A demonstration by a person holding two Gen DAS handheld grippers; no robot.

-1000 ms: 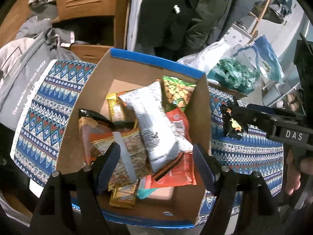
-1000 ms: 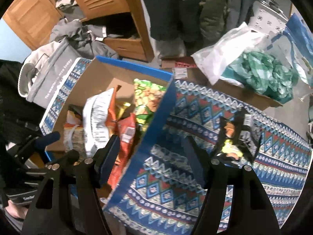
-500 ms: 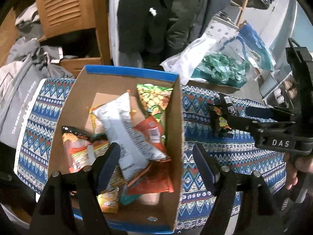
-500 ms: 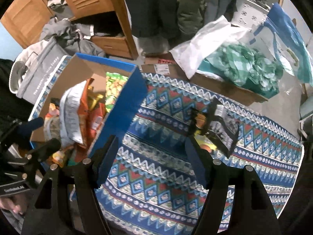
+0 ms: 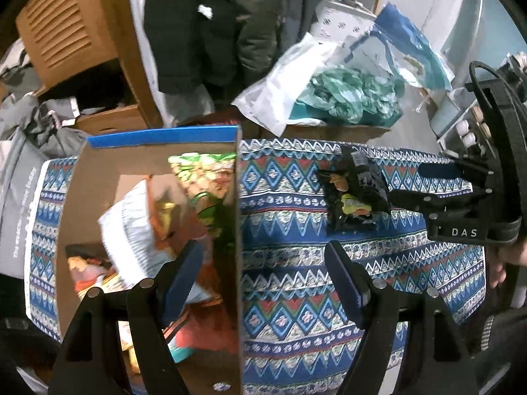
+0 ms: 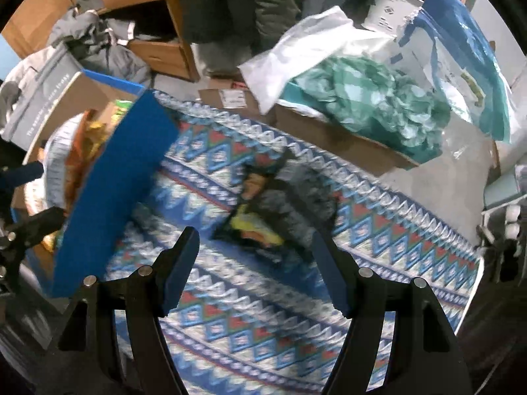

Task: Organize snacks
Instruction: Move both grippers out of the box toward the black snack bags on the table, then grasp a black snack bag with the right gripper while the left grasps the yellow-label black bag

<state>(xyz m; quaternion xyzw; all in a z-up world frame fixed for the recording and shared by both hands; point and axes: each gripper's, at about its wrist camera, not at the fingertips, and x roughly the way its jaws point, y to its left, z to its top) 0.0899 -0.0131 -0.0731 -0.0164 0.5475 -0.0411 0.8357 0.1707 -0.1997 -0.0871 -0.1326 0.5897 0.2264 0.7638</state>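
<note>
From the left wrist view, the left gripper (image 5: 263, 273) hung with its jaws apart and nothing between them, straddling the right wall of the cardboard box (image 5: 237, 230). Inside the box lay a heap of snack packets, among them a white bag (image 5: 131, 230) and a green bag (image 5: 204, 177). A single black snack packet (image 5: 354, 194) lay on the patterned blue cloth (image 5: 296, 296) to the right of the box, well apart from it. The right gripper (image 5: 411, 184) reached in from the right edge, its fingertips just beside that packet.

From the right wrist view, the right gripper (image 6: 255, 270) stood open and empty above the cloth (image 6: 247, 329), the blurred black packet (image 6: 273, 217) lying just beyond its fingers, the blue-sided box (image 6: 115, 197) at left
</note>
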